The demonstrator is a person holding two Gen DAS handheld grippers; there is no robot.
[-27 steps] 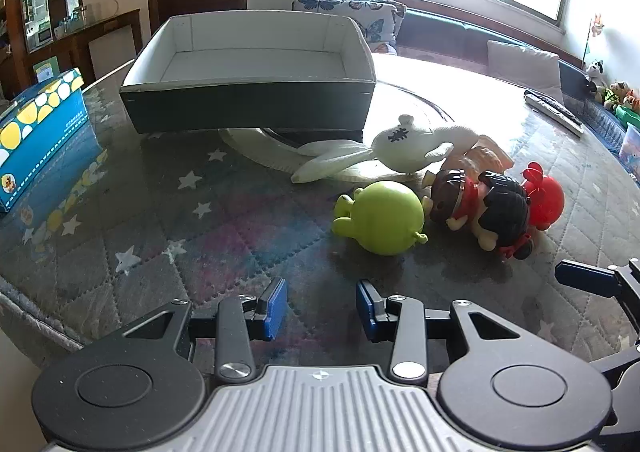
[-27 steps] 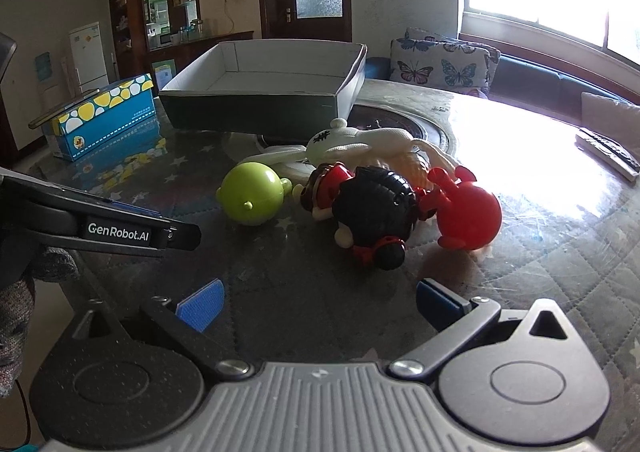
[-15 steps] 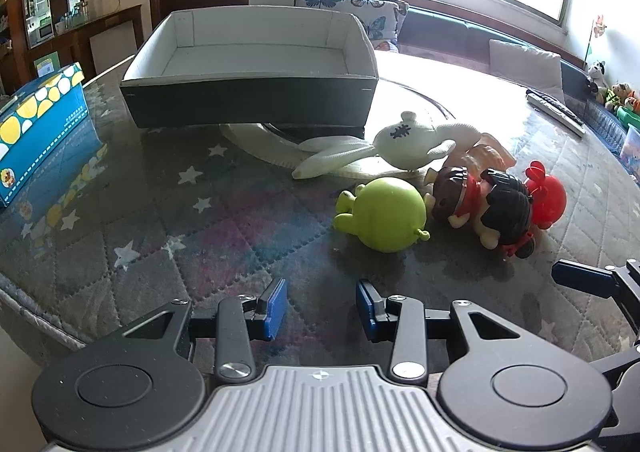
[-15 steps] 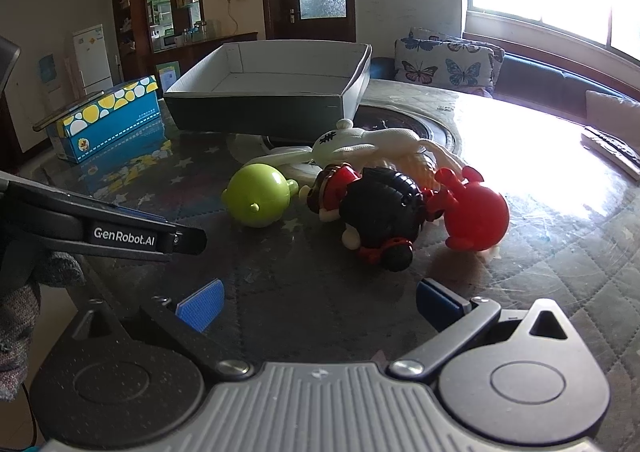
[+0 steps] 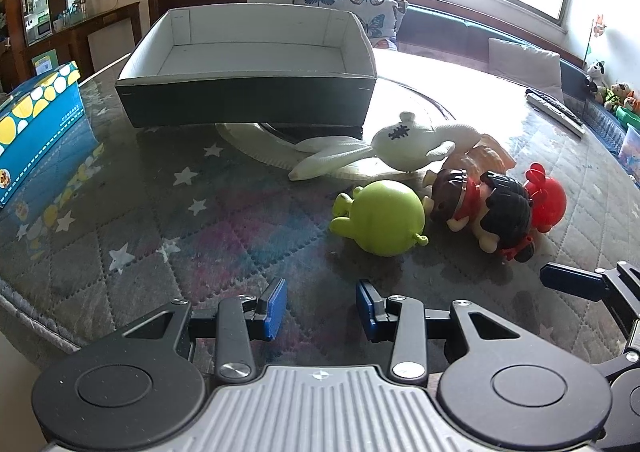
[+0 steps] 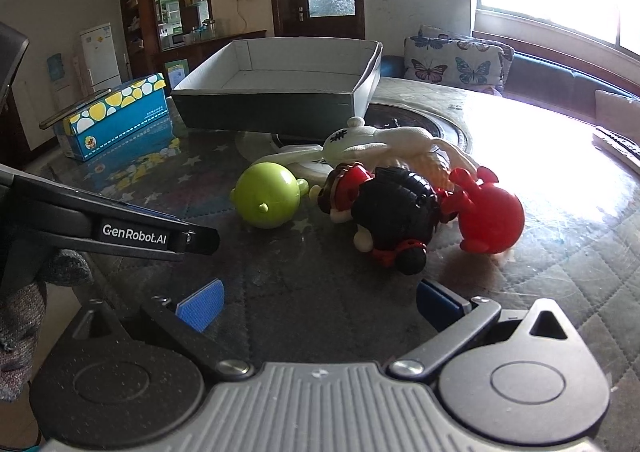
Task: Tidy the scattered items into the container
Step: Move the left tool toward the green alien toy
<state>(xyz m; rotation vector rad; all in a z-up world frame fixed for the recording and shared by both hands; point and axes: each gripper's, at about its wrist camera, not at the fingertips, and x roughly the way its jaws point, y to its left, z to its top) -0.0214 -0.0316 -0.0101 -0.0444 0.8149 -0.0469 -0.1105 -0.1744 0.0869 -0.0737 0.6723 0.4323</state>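
An empty dark box with white inside (image 5: 248, 51) (image 6: 280, 79) stands at the back of the table. In front of it lie a white soft toy (image 5: 408, 141) (image 6: 376, 141), a green round toy (image 5: 384, 221) (image 6: 268, 195), a black-haired doll (image 5: 496, 211) (image 6: 394, 207) and a red round toy (image 5: 546, 201) (image 6: 490, 219). My left gripper (image 5: 320, 308) is open and empty, near the green toy. My right gripper (image 6: 320, 302) is wide open and empty, just short of the doll.
A blue and yellow carton (image 5: 36, 123) (image 6: 116, 115) stands at the left of the quilted table (image 5: 160, 219). A remote control (image 5: 556, 111) lies at the far right. A round glass turntable (image 6: 440, 127) lies under the box. A sofa runs behind the table.
Both grippers have moved a little forward and lower toward the toys. Their jaws keep the same opening. The toys have not moved.
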